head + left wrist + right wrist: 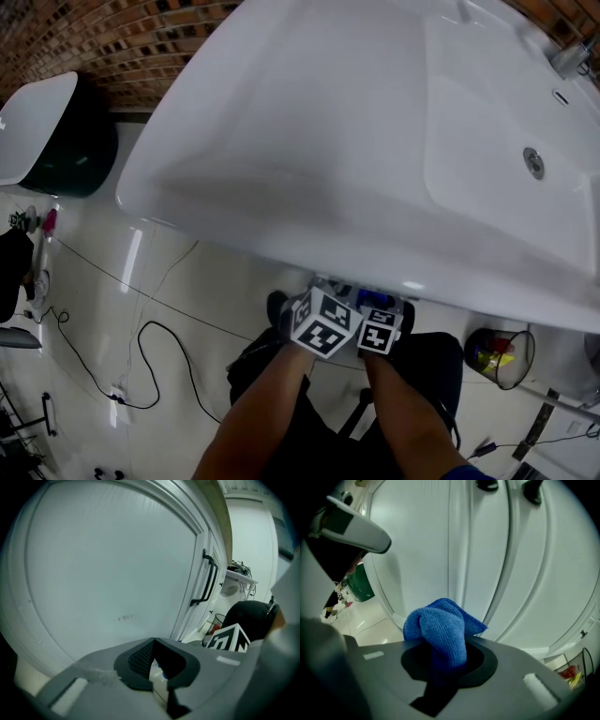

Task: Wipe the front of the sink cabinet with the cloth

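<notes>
The person is wearing dark trousers [328,441] and a blue sleeve [466,472] on the right arm, while the grey, black-padded left gripper [157,660] and right gripper [440,663] are each showing a white cube [325,322] with black square markers.

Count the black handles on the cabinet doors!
2: one handle and a second handle beside it at the right gripper view's top edge; others may be hidden.
</notes>
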The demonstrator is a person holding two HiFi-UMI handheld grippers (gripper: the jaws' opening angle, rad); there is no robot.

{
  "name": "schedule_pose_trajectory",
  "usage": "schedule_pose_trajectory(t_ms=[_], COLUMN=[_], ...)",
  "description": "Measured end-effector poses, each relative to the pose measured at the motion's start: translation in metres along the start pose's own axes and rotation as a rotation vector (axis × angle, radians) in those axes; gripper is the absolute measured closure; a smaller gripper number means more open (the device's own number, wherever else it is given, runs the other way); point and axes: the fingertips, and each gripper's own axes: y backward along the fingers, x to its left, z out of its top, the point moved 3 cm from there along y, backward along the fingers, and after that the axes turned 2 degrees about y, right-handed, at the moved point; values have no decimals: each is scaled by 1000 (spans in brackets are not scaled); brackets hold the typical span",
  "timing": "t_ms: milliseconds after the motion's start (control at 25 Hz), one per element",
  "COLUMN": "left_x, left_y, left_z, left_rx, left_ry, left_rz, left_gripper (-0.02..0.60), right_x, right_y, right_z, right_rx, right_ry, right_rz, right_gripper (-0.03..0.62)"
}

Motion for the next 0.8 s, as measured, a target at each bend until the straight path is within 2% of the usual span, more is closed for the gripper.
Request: schedule_pose_trajectory(t_ms=[200, 400, 600, 720, 800], left_x=[-6, -26, -51, -59, -60], left_y=[6, 19, 45, 63, 71], left_z=[12, 27, 57, 76, 83], left_rx=[-34, -107, -269, -393, -444], left_ry=[-16, -23, -59, -92, -97], left_rz=[8, 7, 9, 19, 30], left_gripper=[575, 575, 575, 575, 577], right_x=[-1, 4, -3, -14, -24], right_y=[30, 109, 199, 243, 266], right_z=[19, 69, 117, 147, 171], right_rx=[-71, -273, -506, -637, -726], right_ry=[-25, 3, 49, 45, 31], right_rz=[22, 89, 124, 106, 78], right_gripper=[516, 516, 516, 516, 516])
